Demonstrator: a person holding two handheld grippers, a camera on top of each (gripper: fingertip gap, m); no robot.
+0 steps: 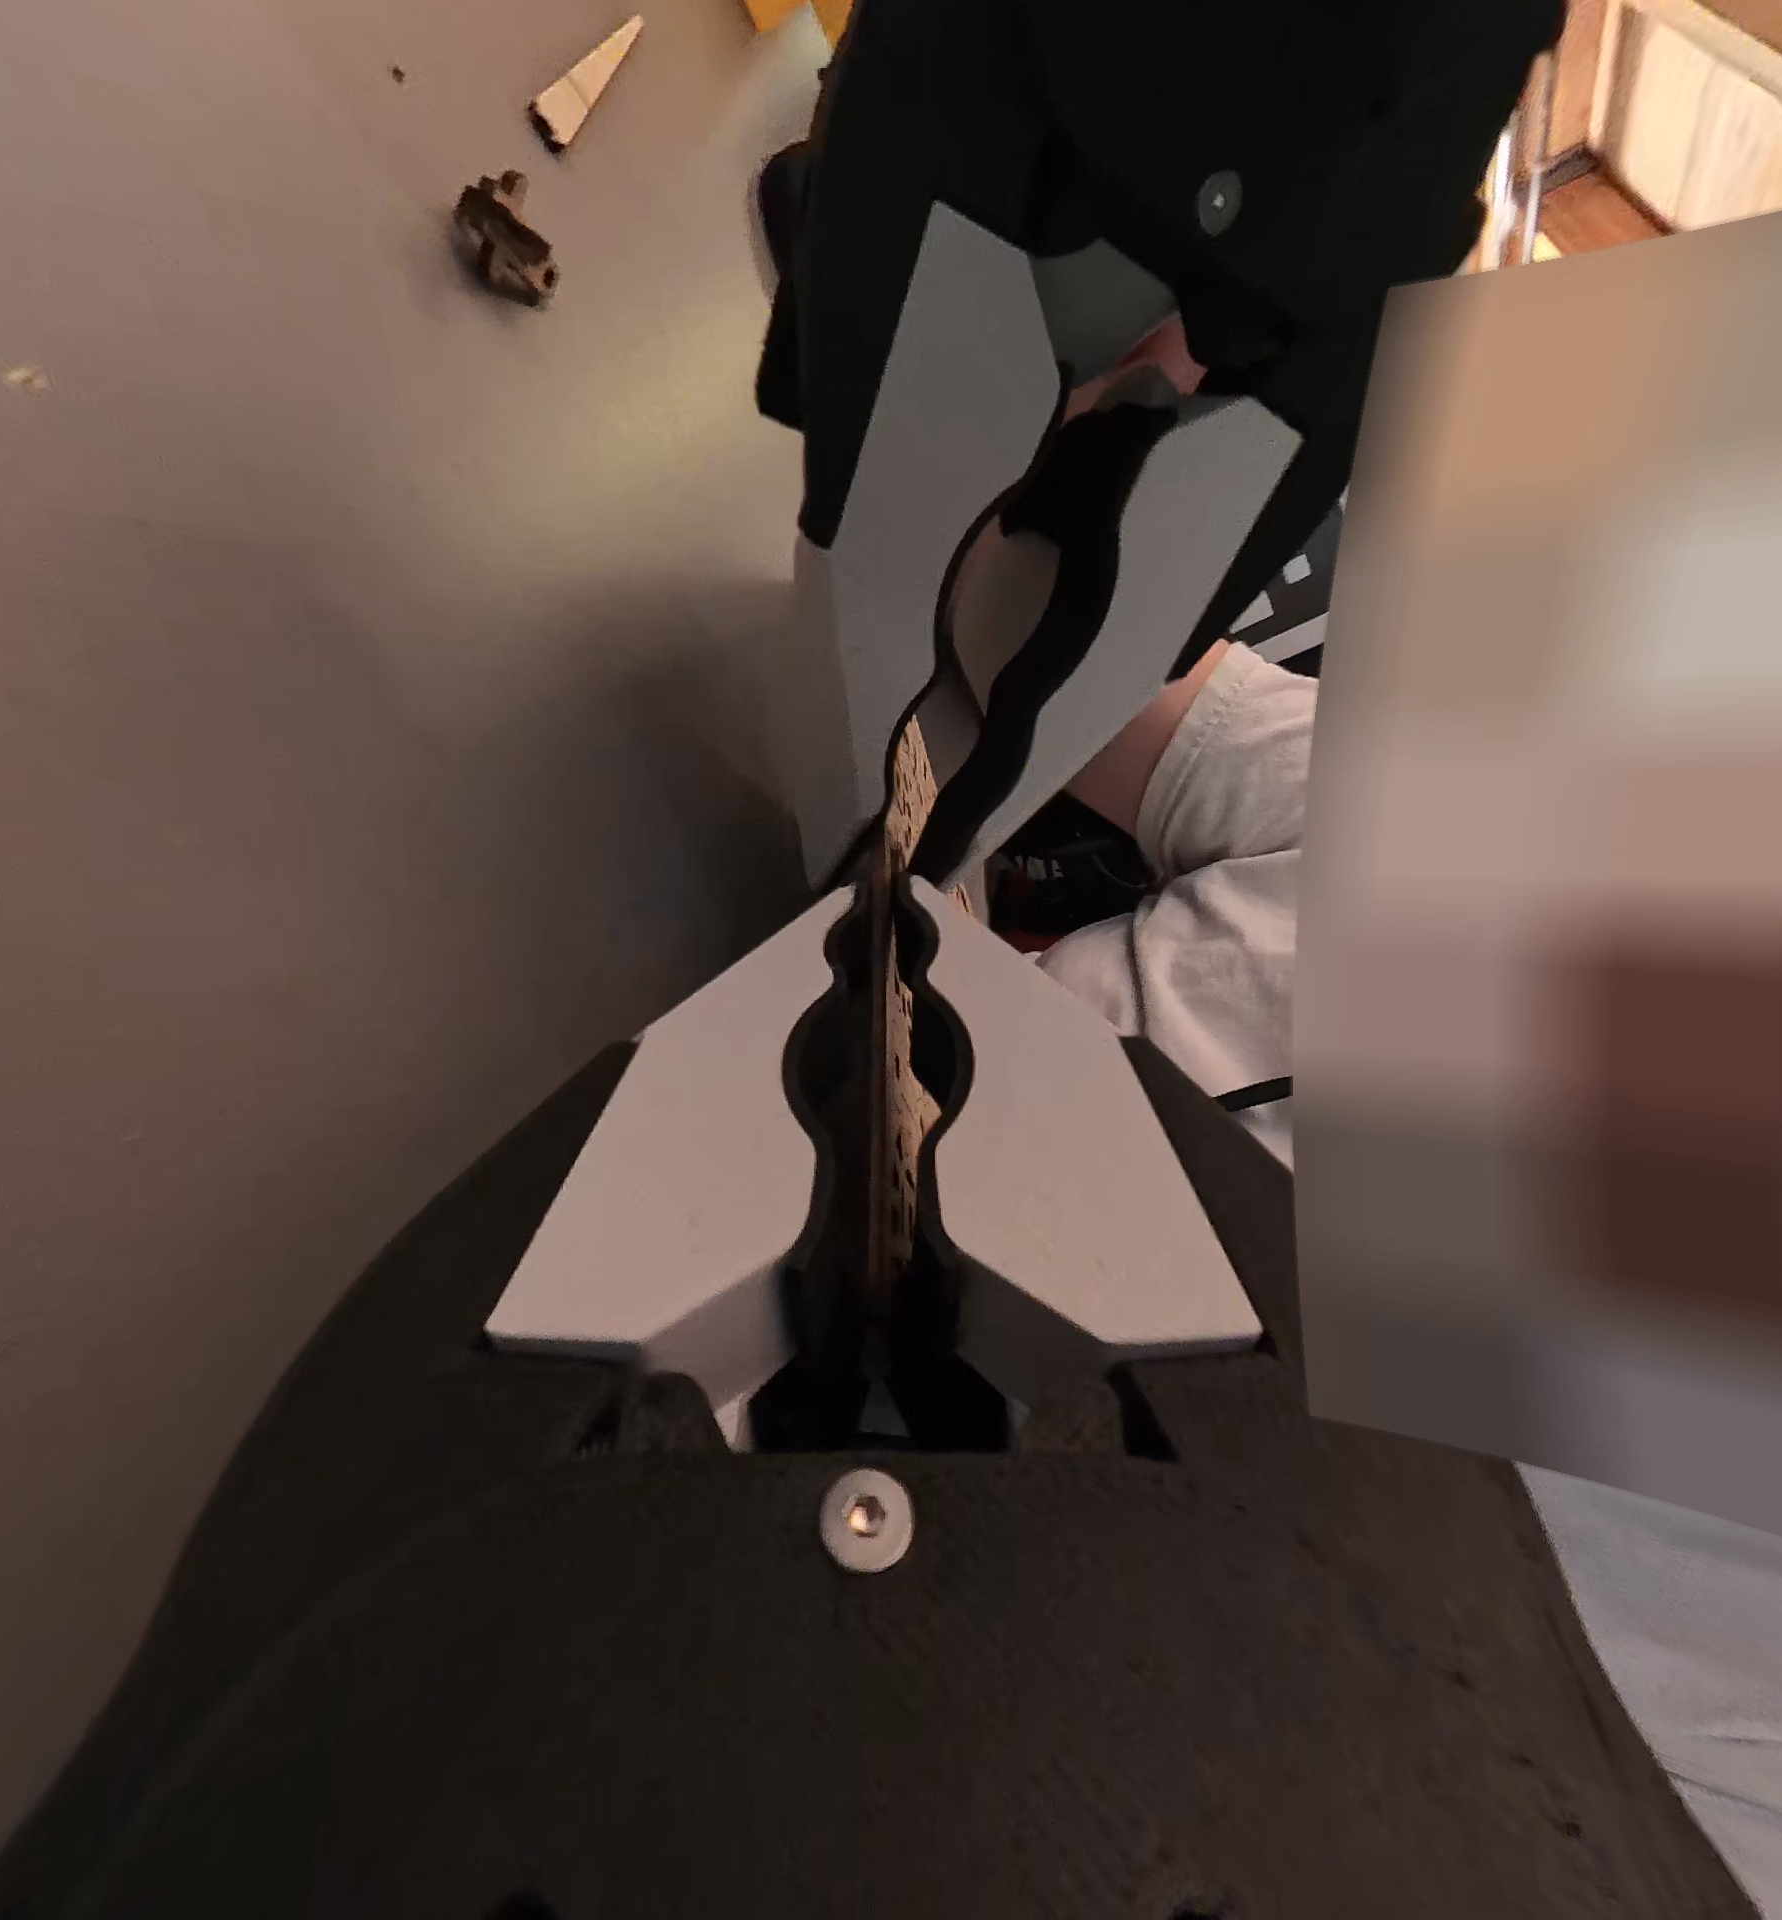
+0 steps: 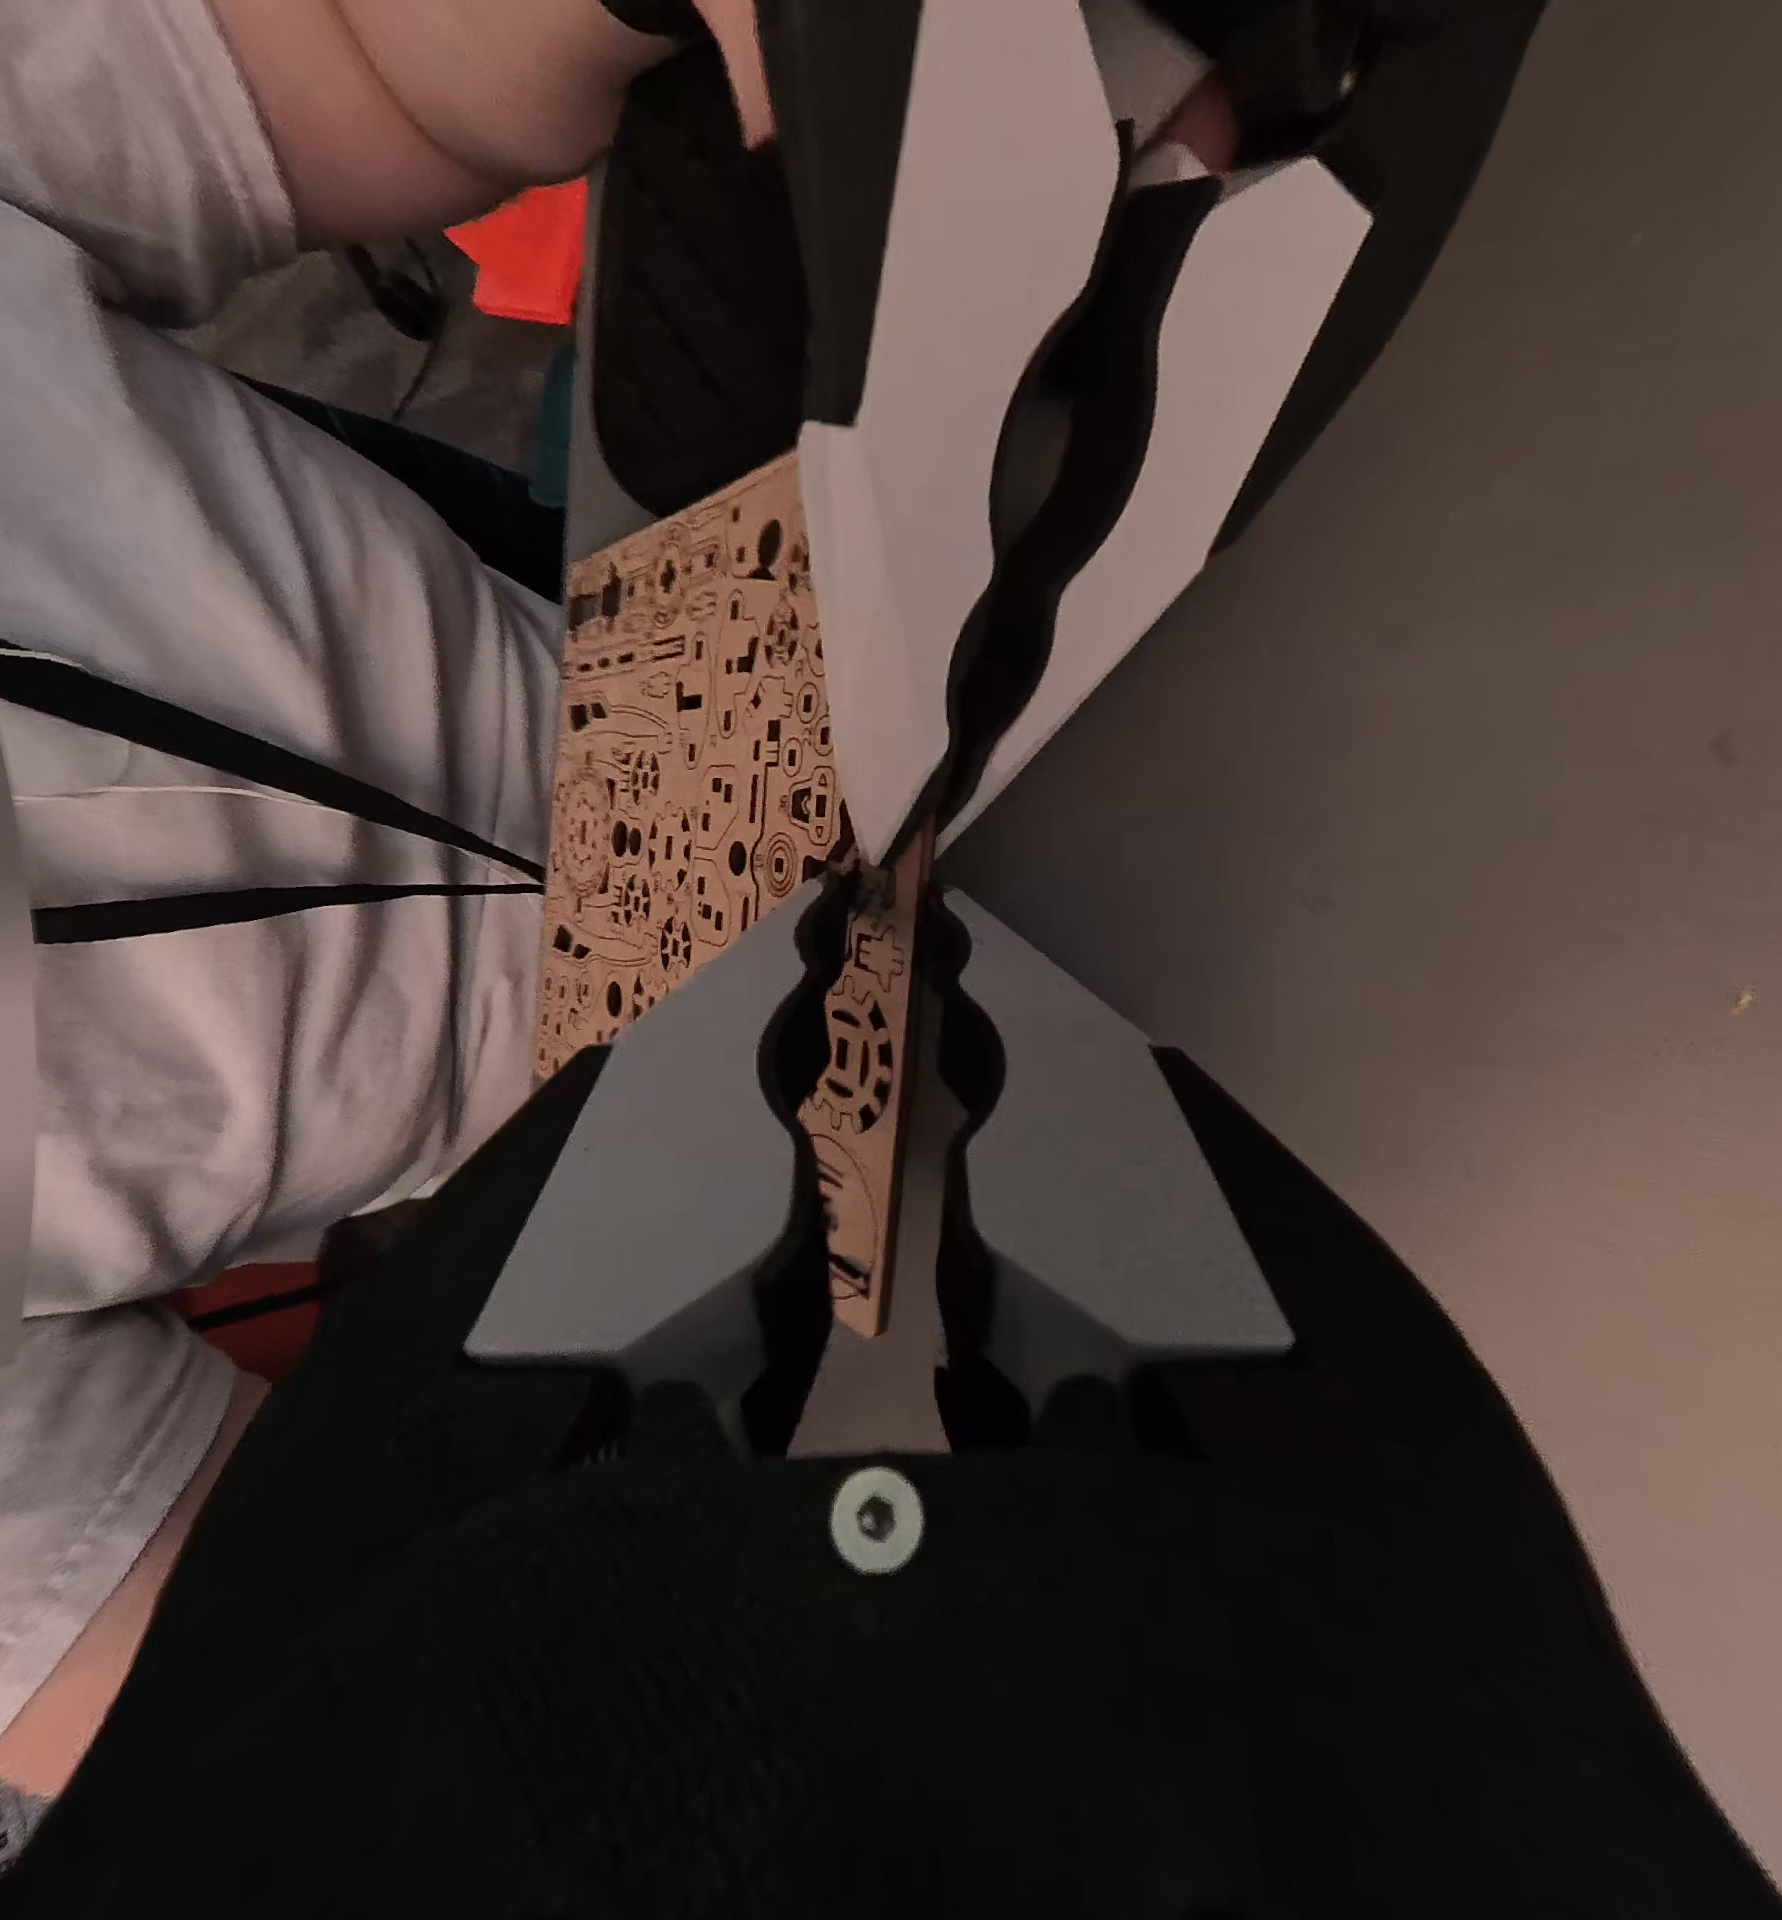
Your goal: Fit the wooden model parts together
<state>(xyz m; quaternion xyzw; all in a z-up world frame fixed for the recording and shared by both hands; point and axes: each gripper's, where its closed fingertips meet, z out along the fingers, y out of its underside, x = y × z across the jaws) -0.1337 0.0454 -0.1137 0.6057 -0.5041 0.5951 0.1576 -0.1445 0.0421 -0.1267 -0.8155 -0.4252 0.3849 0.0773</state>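
Observation:
A thin wooden sheet of laser-cut model parts (image 2: 679, 779) is held on edge in the air above the grey table (image 1: 243, 727). In the left wrist view I see it edge-on (image 1: 892, 1122). My left gripper (image 1: 882, 896) is shut on one part of the sheet. My right gripper (image 2: 879, 906) is shut on it from the opposite side. The two grippers meet almost tip to tip: the right one (image 1: 902, 816) shows above in the left wrist view, and the left one (image 2: 934, 816) above in the right wrist view.
A pale wooden wedge piece (image 1: 586, 83) and a small dark wooden assembly (image 1: 502, 239) lie on the table at the far left. A tiny wood crumb (image 1: 27, 379) lies nearer. A person in a white shirt (image 2: 191, 831) is close behind the sheet. The tips of both grippers are at nearly the same place.

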